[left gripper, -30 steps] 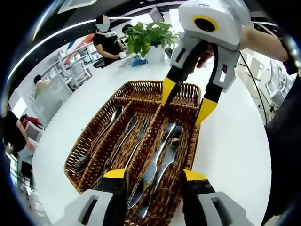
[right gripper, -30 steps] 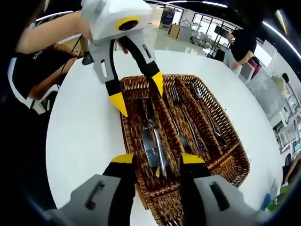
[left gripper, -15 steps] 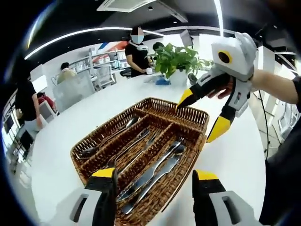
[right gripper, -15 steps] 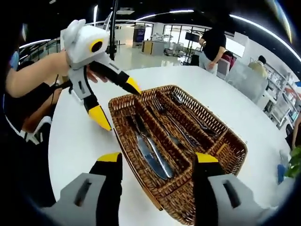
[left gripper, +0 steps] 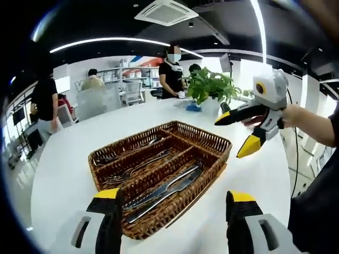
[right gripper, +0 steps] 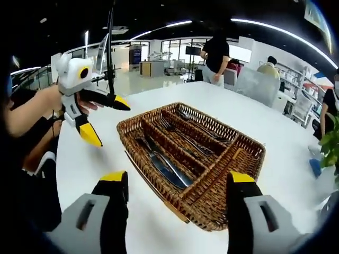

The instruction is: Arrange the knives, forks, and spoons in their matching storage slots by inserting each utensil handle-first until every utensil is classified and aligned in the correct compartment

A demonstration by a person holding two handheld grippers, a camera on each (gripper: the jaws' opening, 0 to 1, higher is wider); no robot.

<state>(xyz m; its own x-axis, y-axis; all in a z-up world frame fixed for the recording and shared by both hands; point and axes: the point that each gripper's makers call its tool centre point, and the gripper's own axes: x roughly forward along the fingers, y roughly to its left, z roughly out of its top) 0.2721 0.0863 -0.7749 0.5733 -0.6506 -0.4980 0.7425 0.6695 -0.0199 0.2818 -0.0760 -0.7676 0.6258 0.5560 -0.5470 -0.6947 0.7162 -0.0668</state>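
A brown wicker cutlery basket [left gripper: 214,142] [right gripper: 136,123] lies on the white table. It has three long slots and a cross slot at one end. Two knives [left gripper: 165,190] [right gripper: 165,168] lie in one outer slot, forks [left gripper: 142,164] [right gripper: 186,138] in the middle one, spoons [left gripper: 126,151] [right gripper: 205,125] in the other outer one. My left gripper [left gripper: 175,197] [right gripper: 108,123] hangs open and empty off the basket's knife side. My right gripper [right gripper: 177,179] [left gripper: 235,136] is open and empty too, held in a hand above the table beside the basket's cross-slot end.
The round white table [left gripper: 63,164] [right gripper: 286,137] has bare room all round the basket. A potted plant [left gripper: 209,87] stands at its far edge. Several people [left gripper: 172,71] [right gripper: 217,53] stand or sit by desks and chairs behind it.
Both grippers have pulled back and up from over the basket and now hang off its sides, still open. The cutlery in the basket has not shifted.
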